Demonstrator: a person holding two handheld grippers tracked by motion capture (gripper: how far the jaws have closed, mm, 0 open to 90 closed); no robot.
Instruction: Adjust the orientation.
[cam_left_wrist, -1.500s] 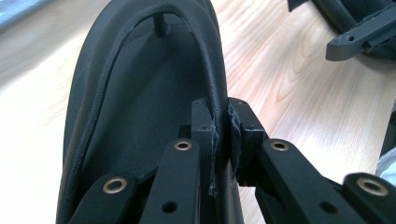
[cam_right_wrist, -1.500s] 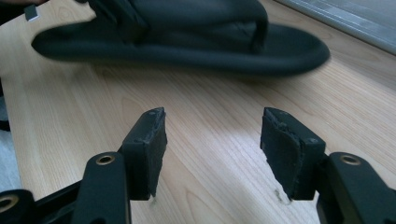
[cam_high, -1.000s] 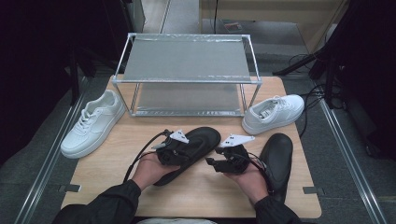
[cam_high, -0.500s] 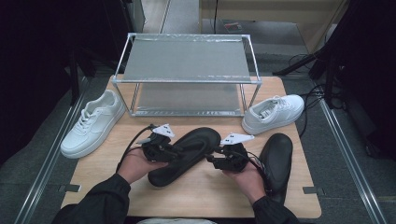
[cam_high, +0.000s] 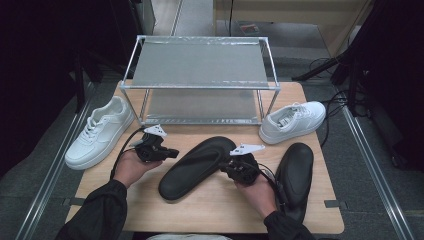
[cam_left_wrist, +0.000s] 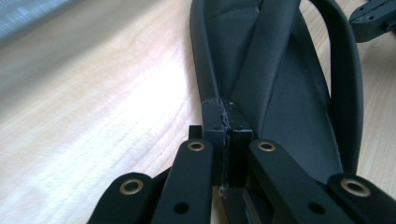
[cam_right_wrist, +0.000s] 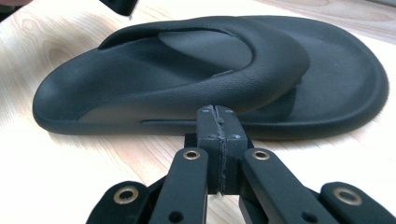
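While both tools (cam_high: 172, 152) (cam_high: 226, 170) pinched empty, matte black sandal (cam_high: 195, 166) lies flat between.

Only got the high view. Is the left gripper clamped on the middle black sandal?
Observer: No. In the left gripper view the left gripper has just closed. Its jaws meet with nothing between them, and the sandal lies just ahead.
Operator: Right gripper?
Observer: Same. The right gripper has just closed empty, pointing at the sandal's side.
Operator: Sandal upright?
Observer: Yes. Its sole is on the table and the strap arches on top.
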